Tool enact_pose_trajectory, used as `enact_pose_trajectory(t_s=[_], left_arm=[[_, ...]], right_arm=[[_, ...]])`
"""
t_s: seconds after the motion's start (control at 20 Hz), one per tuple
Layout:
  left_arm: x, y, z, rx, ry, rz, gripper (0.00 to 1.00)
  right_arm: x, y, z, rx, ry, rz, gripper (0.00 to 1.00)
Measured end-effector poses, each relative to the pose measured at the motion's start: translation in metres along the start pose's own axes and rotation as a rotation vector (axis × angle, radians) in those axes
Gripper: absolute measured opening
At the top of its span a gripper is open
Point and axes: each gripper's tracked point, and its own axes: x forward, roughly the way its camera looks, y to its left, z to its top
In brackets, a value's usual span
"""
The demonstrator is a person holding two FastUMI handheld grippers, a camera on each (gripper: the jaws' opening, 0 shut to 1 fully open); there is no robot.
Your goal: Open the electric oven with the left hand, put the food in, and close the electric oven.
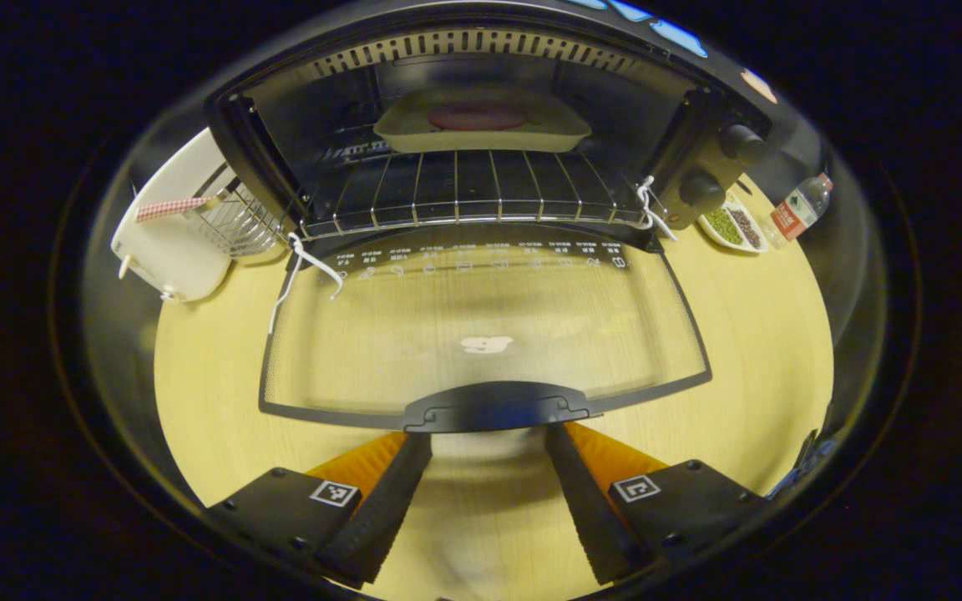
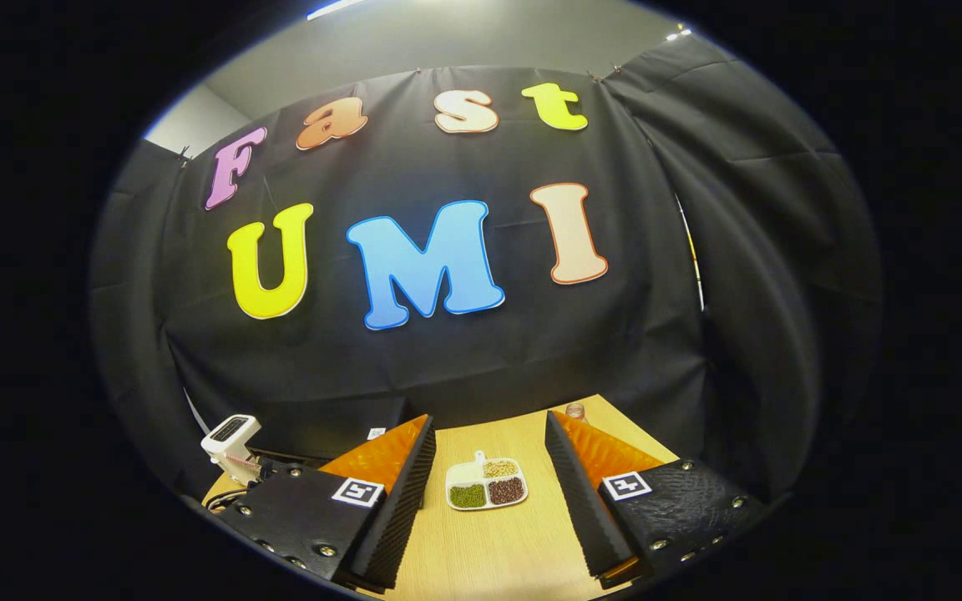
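The black electric oven stands open in the left gripper view, its glass door lying flat on the wooden table. Deep inside, on the wire rack, rests a pale tray holding a dark round piece of food. My left gripper is open, its fingertips just short of the door's handle, one to each side and not pressing it. In the right gripper view my right gripper is open and holds nothing, raised above the table and facing the booth wall.
A white appliance with a wire basket stands left of the oven. Right of it are a divided dish of beans and a plastic bottle. A white device shows at the left of the right gripper view.
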Motion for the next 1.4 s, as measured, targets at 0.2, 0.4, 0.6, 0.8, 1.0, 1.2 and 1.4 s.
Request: enact_pose_trajectory(t_s=[0.2, 0.4, 0.6, 0.8, 1.0, 1.2, 1.4], left_arm=[[-0.016, -0.001, 0.004, -0.002, -0.035, -0.007, 0.92], [-0.034, -0.002, 0.008, -0.008, -0.091, -0.018, 0.95], [-0.049, -0.003, 0.015, -0.009, -0.139, -0.033, 0.95], [-0.056, -0.003, 0.026, -0.029, -0.176, -0.034, 0.99], [-0.067, -0.003, 0.036, -0.028, -0.202, -0.032, 0.95], [-0.076, -0.003, 0.047, -0.030, -0.233, -0.025, 0.95], [-0.084, -0.005, 0.060, -0.037, -0.276, -0.021, 0.95]], right_arm=[[0.000, 0.008, 0.006, -0.002, -0.014, 0.008, 0.81], [0.003, 0.021, -0.003, -0.005, 0.009, 0.030, 0.81], [0.005, 0.037, -0.007, -0.012, 0.017, 0.055, 0.80], [0.003, 0.041, -0.005, -0.034, 0.011, 0.065, 0.81], [0.000, 0.033, -0.006, -0.028, 0.012, 0.047, 0.81], [-0.002, 0.024, -0.008, -0.019, 0.016, 0.027, 0.81], [-0.004, 0.017, -0.008, -0.019, 0.012, 0.013, 0.81]])
